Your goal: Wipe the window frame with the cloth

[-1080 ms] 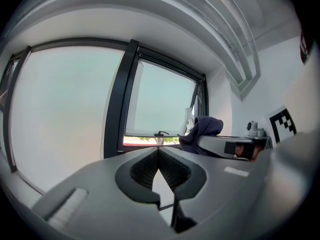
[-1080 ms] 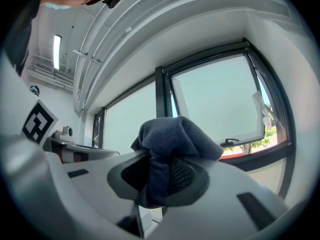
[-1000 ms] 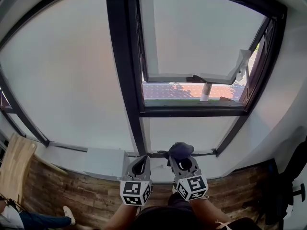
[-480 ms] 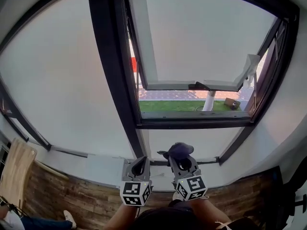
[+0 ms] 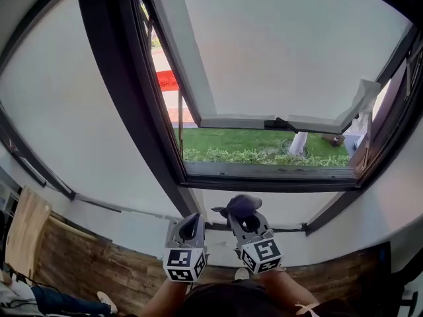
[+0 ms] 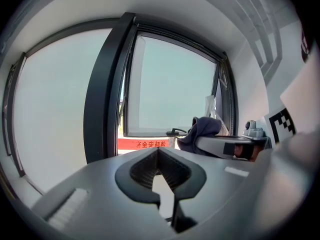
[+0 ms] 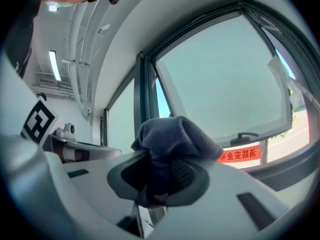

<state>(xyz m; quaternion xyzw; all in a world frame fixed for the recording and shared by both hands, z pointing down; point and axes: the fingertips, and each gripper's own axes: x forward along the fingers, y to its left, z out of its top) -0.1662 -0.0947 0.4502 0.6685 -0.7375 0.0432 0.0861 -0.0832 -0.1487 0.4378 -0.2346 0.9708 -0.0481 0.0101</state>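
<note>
1. At the left, the dark upright of the window frame (image 5: 109, 91) looms larger than a second ago. The person has leaned in, and grass now shows through the gap under the tilted-out sash (image 5: 284, 51).
2. The left gripper (image 5: 192, 224) hangs low in front of the person, its jaws pressed together on nothing and well clear of the frame.
3. Just beside it, the right gripper (image 5: 246, 220) still pinches the dark cloth (image 5: 239, 205), which bunches up above the jaw tips. The cloth sits below the frame's bottom rail (image 5: 264, 175) and, as far as I can tell, does not touch it.
4. To my eye this is still the approach: no wiping has started. The cloth has yet to be lifted up onto the rail.
</note>
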